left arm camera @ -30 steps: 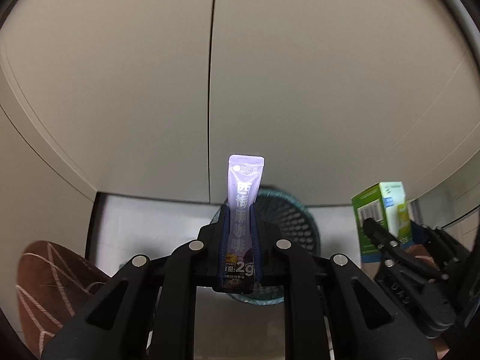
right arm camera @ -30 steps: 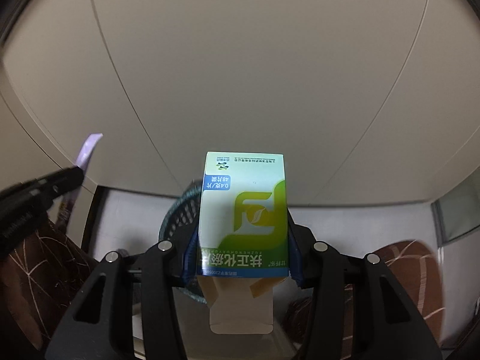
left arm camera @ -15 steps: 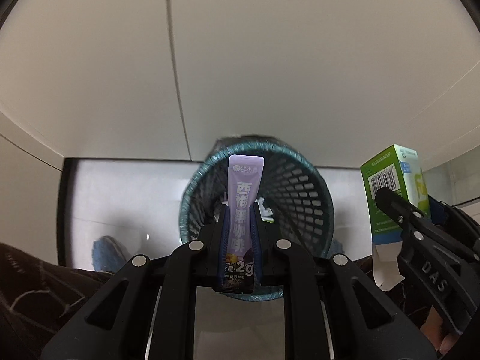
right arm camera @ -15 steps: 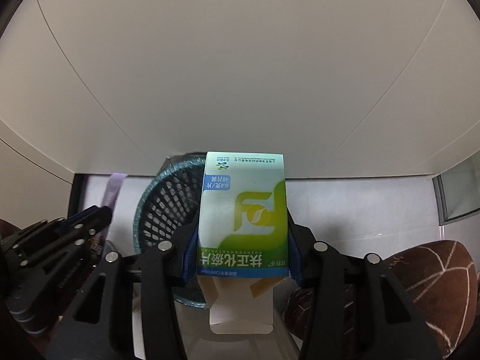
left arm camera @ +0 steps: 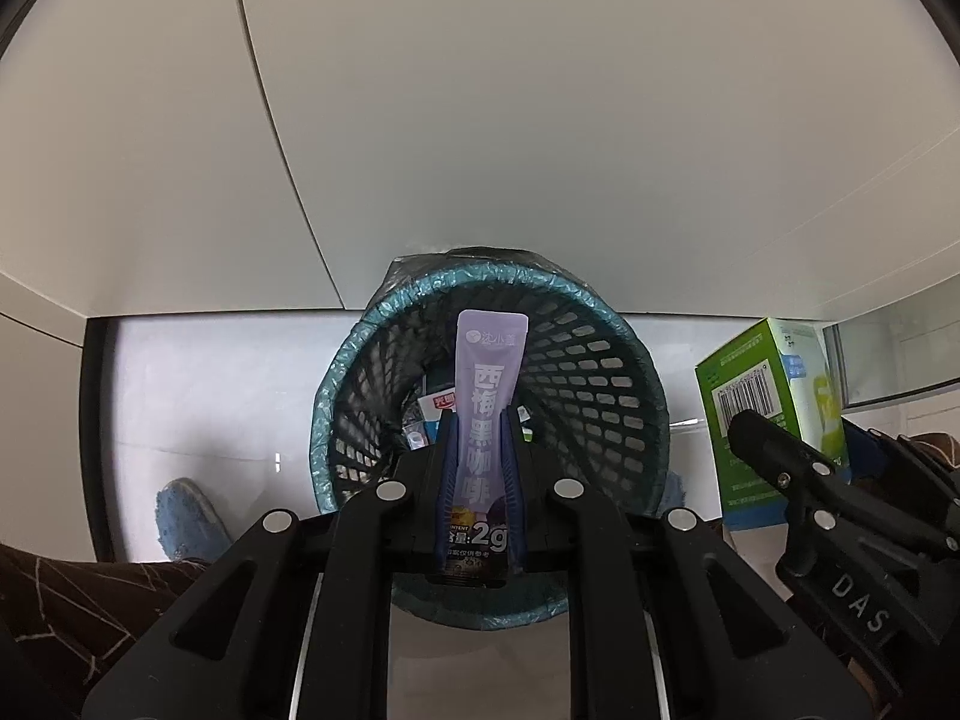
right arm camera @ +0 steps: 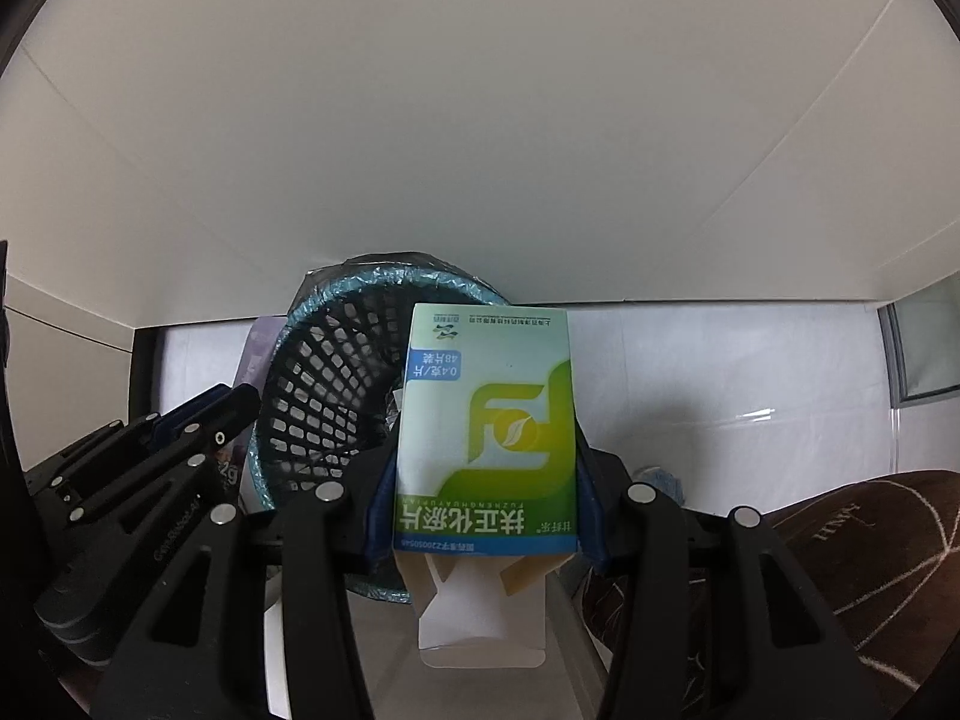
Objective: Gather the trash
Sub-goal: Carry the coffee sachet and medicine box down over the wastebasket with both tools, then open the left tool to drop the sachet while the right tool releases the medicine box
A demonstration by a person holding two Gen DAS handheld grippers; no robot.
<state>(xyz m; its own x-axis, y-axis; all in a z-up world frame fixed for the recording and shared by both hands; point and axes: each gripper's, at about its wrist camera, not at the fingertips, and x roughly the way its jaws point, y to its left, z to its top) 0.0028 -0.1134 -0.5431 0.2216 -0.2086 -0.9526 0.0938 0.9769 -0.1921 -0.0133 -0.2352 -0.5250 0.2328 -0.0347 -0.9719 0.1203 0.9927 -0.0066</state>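
My left gripper [left arm camera: 478,420] is shut on a purple stick sachet [left arm camera: 487,396] and holds it upright in front of the mouth of a black mesh trash basket [left arm camera: 600,384] lined with a blue bag. My right gripper [right arm camera: 485,438] is shut on a green and white medicine box [right arm camera: 486,426], its flap open below, held just right of the basket [right arm camera: 324,384]. The box also shows at the right of the left wrist view [left arm camera: 768,420]. The left gripper shows at the left of the right wrist view [right arm camera: 150,468]. Some trash lies inside the basket.
A white wall fills the upper half of both views. The basket stands on a pale floor [left arm camera: 210,396]. A blue slipper [left arm camera: 189,510] lies left of the basket. Brown patterned fabric [right arm camera: 870,552] sits at the lower corners.
Both grippers have tipped downward and moved closer to the basket, which now looms larger and more open. Both keep hold of their items.
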